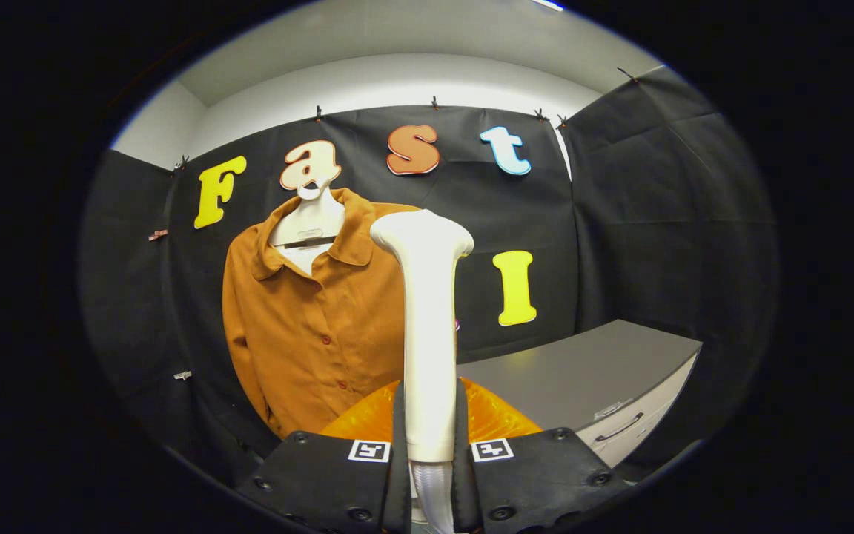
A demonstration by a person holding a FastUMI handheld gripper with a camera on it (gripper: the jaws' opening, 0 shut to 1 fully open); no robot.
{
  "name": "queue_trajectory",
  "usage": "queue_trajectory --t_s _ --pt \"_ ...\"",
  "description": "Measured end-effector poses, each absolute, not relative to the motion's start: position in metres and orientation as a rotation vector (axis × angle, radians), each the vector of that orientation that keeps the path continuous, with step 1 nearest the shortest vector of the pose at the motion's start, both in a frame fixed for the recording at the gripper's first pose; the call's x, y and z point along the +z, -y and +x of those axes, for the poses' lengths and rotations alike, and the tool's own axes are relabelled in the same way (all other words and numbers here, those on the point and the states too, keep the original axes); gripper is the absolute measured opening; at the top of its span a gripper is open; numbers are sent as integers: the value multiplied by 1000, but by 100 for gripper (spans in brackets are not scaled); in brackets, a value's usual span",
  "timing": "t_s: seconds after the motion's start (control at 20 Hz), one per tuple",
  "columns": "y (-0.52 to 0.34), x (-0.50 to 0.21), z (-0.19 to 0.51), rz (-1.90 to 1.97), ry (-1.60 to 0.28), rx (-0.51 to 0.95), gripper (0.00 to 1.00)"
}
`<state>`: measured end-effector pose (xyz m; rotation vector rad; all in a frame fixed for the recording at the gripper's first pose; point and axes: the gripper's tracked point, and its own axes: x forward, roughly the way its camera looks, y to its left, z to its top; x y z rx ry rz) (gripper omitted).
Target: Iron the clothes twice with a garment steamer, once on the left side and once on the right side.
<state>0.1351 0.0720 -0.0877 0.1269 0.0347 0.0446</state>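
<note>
Rust-orange shirt [308,326] on a pale mannequin bust [310,215], hung against the black cloth wall, beyond the fingers and off to their left. Collar at the top, button placket running straight down, long axis upright. White garment steamer [427,334] upright too, handle clamped between the two fingers, flared head at about the shirt's shoulder height, ribbed hose [433,489] trailing down between the pads. Gripper [427,452] closed to the width of that handle, both black fingers [323,475] pressing its sides, nothing else held. Head overlapping the shirt's near edge on the side toward the steamer, but depth hard to judge; probably short of the cloth, not touching. Judged from this: a forward reach with a shift to the left needed to bring the head onto the fabric, then a vertical stroke along the shirt's length, one side of the placket and then the other. No sign in the cloth of either pass being done. Orange glossy object [486,419] just ahead of the fingers, low, nature unclear. Grey cabinet [605,371] with a drawer handle ahead and to the right, well apart from the shirt.
</note>
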Motion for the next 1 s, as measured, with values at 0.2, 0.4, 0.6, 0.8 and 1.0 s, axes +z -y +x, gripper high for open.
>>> queue_trajectory --t_s 0.2,0.4,0.6,0.8,1.0 --pt "-103 -97 155 103 -39 37 25" --pt "-120 -106 188 69 -35 20 25" --pt "-127 -117 218 21 -44 1 25" --pt "-133 -134 228 13 -63 -7 25" --pt "-138 -167 231 5 -125 1 25"
